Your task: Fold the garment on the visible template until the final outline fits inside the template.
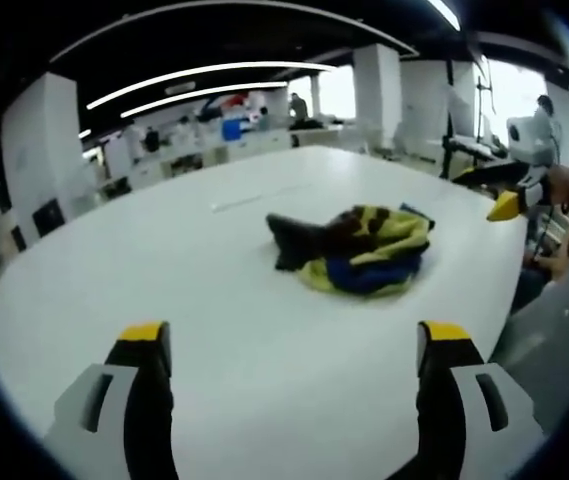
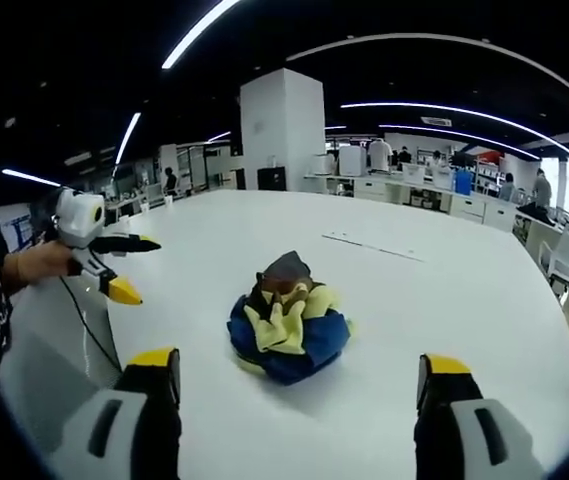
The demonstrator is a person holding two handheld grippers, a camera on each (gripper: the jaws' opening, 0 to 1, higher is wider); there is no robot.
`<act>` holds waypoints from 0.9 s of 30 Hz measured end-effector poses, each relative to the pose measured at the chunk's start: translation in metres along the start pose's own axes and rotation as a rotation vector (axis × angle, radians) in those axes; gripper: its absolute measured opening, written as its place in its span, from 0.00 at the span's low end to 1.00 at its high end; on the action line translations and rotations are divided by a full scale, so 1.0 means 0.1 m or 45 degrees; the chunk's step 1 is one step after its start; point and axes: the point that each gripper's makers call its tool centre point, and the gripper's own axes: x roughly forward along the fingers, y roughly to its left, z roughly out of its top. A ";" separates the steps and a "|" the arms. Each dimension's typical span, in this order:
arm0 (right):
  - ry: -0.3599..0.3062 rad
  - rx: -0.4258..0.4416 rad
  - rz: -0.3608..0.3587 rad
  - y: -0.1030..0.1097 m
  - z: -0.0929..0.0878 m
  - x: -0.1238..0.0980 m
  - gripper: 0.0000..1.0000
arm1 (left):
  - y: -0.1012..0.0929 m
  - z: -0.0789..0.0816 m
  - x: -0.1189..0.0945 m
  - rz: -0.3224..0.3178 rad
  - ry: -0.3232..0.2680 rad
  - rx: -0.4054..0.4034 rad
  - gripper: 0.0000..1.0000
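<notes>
Left gripper (image 1: pixel 295 345): 2 yellow-tipped jaws spread wide, holding nothing. The crumpled yellow, blue and dark fabric garment (image 1: pixel 357 250) lies bunched on the white round table (image 1: pixel 214 300), ahead of both grippers. Right gripper (image 2: pixel 302 372): jaws likewise parted, empty, garment centred beyond them.

Crumpled garment (image 1: pixel 359 250) in yellow, blue and dark brown patches, white table (image 1: pixel 264 330), yellow-tipped black tongs (image 1: pixel 299 345)

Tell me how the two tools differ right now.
The left tool looks at the crumpled garment from its dark end; the right tool looks at the blue and yellow end. The left tool sits farther from the garment, the right tool nearer. Both are open, holding nothing, above the white table.
</notes>
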 end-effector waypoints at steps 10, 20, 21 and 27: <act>-0.002 -0.019 0.063 -0.05 0.09 0.08 0.88 | -0.04 0.19 0.14 -0.061 -0.011 0.044 0.93; 0.064 -0.036 0.139 -0.07 -0.01 0.25 0.68 | -0.01 0.34 0.39 -0.057 -0.015 0.090 0.79; 0.070 -0.042 0.146 -0.07 -0.02 0.27 0.67 | -0.01 0.36 0.41 -0.058 -0.020 0.096 0.78; 0.092 -0.067 0.172 -0.11 -0.04 0.34 0.58 | -0.03 0.41 0.56 -0.075 -0.026 0.115 0.66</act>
